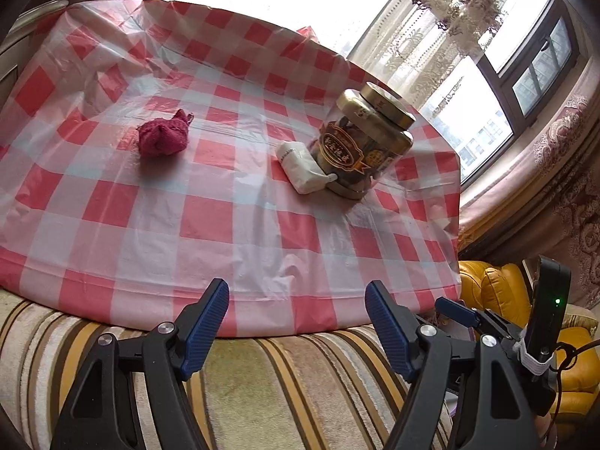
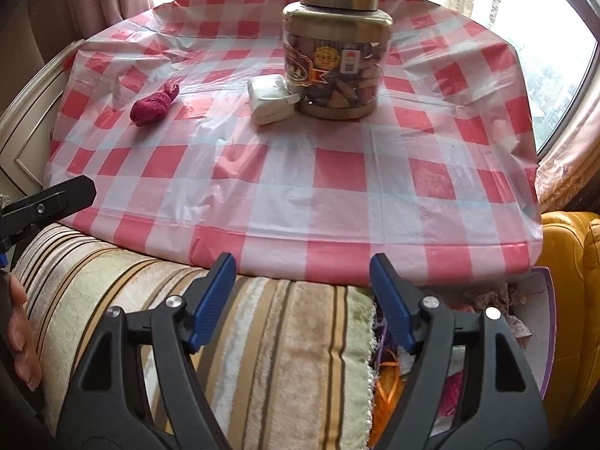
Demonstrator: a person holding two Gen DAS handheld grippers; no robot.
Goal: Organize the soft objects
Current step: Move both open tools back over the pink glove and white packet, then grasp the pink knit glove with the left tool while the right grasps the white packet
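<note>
A balled dark-red sock lies on the left of the red-and-white checked tablecloth. A rolled white cloth rests against a gold-lidded jar further right. My left gripper hangs open over the striped blanket in front of the table, nothing between its blue pads. My right gripper is open too, empty, above the blanket's right end. Both are well short of the soft things.
A yellow leather seat stands right of the table. A box of mixed fabric scraps sits below the right gripper. Curtains and a bright window lie behind the table. A hand shows at the left edge.
</note>
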